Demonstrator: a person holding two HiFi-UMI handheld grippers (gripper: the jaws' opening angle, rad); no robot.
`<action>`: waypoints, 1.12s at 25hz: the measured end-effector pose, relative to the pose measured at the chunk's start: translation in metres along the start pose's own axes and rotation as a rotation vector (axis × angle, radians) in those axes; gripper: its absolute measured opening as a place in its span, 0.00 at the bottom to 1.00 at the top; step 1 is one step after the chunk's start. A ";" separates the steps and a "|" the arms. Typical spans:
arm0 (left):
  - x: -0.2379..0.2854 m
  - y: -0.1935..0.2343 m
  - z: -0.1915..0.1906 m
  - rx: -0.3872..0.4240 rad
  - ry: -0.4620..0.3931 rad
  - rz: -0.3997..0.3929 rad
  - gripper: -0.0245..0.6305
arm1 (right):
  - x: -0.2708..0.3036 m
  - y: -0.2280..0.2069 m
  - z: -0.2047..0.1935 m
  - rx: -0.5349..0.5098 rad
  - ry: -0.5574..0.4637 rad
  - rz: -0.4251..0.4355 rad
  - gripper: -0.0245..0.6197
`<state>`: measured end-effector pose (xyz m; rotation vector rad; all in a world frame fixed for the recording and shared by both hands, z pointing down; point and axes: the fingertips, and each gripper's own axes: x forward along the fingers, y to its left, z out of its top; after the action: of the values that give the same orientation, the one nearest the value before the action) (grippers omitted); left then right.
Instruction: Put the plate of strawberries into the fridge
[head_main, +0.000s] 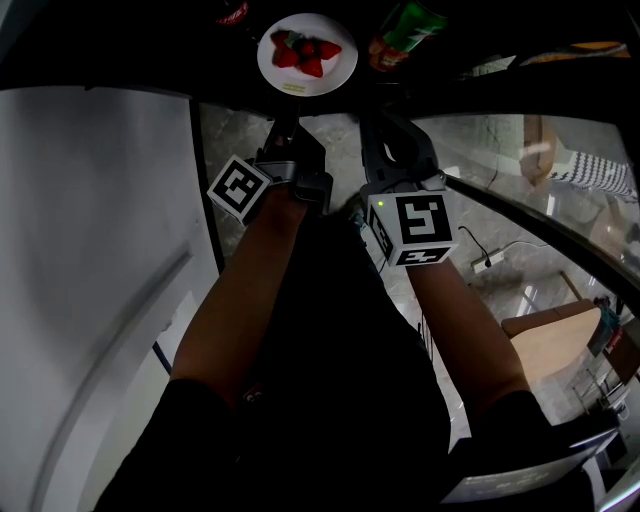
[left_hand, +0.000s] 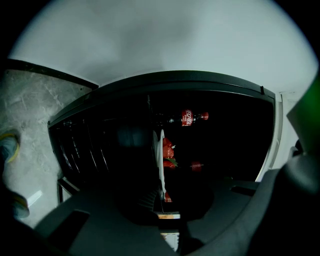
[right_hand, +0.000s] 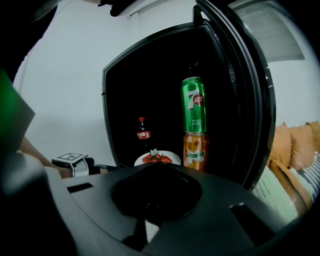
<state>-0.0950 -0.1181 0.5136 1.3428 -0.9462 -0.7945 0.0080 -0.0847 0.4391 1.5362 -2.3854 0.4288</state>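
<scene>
Left tongs (left_hand: 162, 200): clamped on the near rim of the plate (left_hand: 161, 160), which shows edge-on in the left gripper view. The strawberries (left_hand: 168, 150) sit on the plate's upper face.

Plate position: inside the open fridge (right_hand: 165, 65), low in the dark compartment. Head view shows the plate (head_main: 307, 55) white and round, with the berries (head_main: 305, 52) grouped near its centre and the left tongs (head_main: 284, 118) reaching in from below. Contact between the plate and the fridge floor is not resolved; the interior is too dark.

Right tongs (right_hand: 146, 212): jaws appear to be together with nothing between them, though that area is dim. In the head view they (head_main: 385, 110) are held just right of the plate, apart from it.

Other contents: a cola bottle (right_hand: 142, 134) stands behind the plate. A green can (right_hand: 193, 104) is stacked on an orange can (right_hand: 195, 151), just right of the plate. The fridge door (right_hand: 239, 95) is swung open to the right.
</scene>
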 end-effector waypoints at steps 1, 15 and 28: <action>-0.003 0.000 0.000 0.037 0.007 0.013 0.06 | -0.001 0.001 -0.001 -0.001 -0.001 0.002 0.04; -0.014 -0.034 -0.017 1.342 0.156 0.229 0.04 | -0.007 0.005 -0.008 -0.020 -0.008 -0.007 0.04; 0.001 -0.017 -0.023 1.462 0.187 0.268 0.04 | -0.007 0.004 -0.019 -0.011 0.010 -0.026 0.04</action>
<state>-0.0732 -0.1107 0.4972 2.3492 -1.5849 0.4180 0.0080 -0.0700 0.4538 1.5545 -2.3543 0.4162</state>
